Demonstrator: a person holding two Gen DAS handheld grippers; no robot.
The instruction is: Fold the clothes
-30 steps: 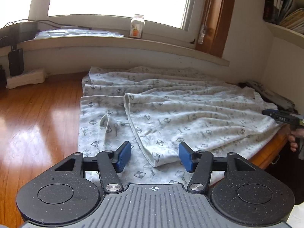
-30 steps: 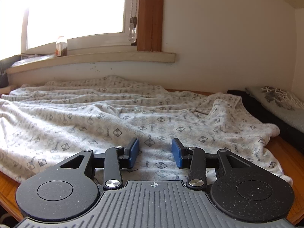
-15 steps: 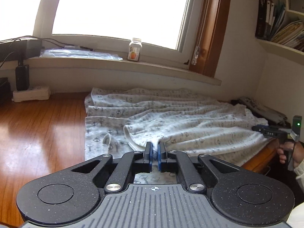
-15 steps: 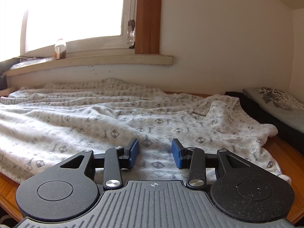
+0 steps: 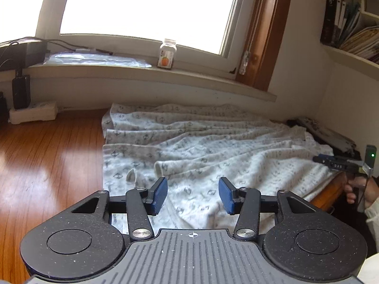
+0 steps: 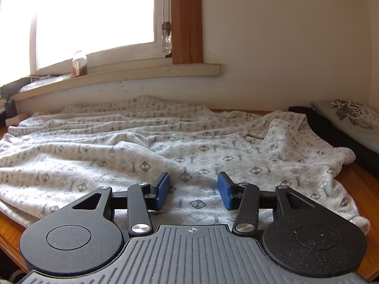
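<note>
A white garment (image 5: 213,151) with a grey diamond print lies spread and wrinkled on the wooden table (image 5: 47,165). My left gripper (image 5: 193,195) hovers above its near edge, beside a folded-over hem (image 5: 163,168); its jaws are opening and nothing is between the blue pads. In the right wrist view the same garment (image 6: 165,156) fills the table. My right gripper (image 6: 193,193) is low over the cloth, jaws opening, the pads not pressing on any fabric. The right gripper (image 5: 341,163) also shows at the left view's far right, held in a hand (image 5: 355,189).
A small bottle (image 5: 167,53) and a plastic sheet (image 5: 94,59) sit on the windowsill. A white power strip (image 5: 33,112) and dark plugs stand at the table's far left. A dark item with a grey printed cloth (image 6: 350,120) lies at the right. Books fill a shelf (image 5: 350,23).
My left gripper shut briefly, then opened again and rose a little above the cloth. The right gripper stayed put and its jaws widened slightly.
</note>
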